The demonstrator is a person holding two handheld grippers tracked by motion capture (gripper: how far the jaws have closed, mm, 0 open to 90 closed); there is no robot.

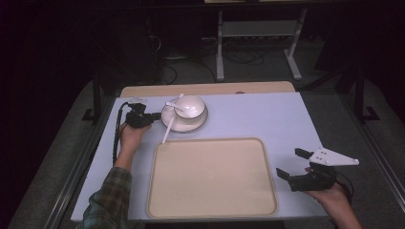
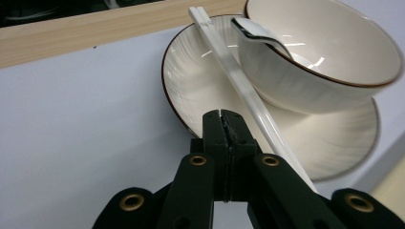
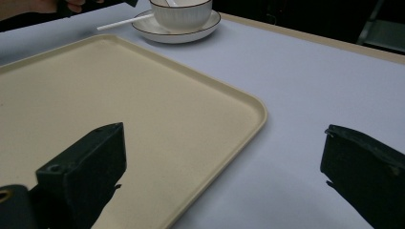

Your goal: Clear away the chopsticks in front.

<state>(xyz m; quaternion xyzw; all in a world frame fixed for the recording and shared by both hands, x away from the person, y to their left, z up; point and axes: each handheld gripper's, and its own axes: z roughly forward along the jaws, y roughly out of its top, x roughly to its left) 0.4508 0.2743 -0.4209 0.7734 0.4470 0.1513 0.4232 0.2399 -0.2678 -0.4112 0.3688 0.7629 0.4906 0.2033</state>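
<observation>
A white bowl [image 1: 191, 106] with a white spoon [image 1: 173, 105] in it stands on a white plate [image 1: 188, 126] at the far left of the table. White chopsticks [image 1: 168, 129] lie across the plate's left side and stick out toward the tray. My left gripper [image 1: 155, 116] is shut with nothing between its jaws, its tip at the plate's left rim. In the left gripper view the shut left gripper [image 2: 224, 119] points at the plate [image 2: 200, 81], beside the chopsticks [image 2: 243, 86] and the bowl [image 2: 325, 62]. My right gripper [image 1: 290, 163] stands open and holds nothing, just right of the tray.
A large beige tray [image 1: 210, 176] lies at the table's near middle, bare. In the right gripper view the tray [image 3: 119, 95] spreads ahead at the left, with the bowl [image 3: 180, 13] far off. A wooden strip [image 1: 205, 88] runs along the table's far edge.
</observation>
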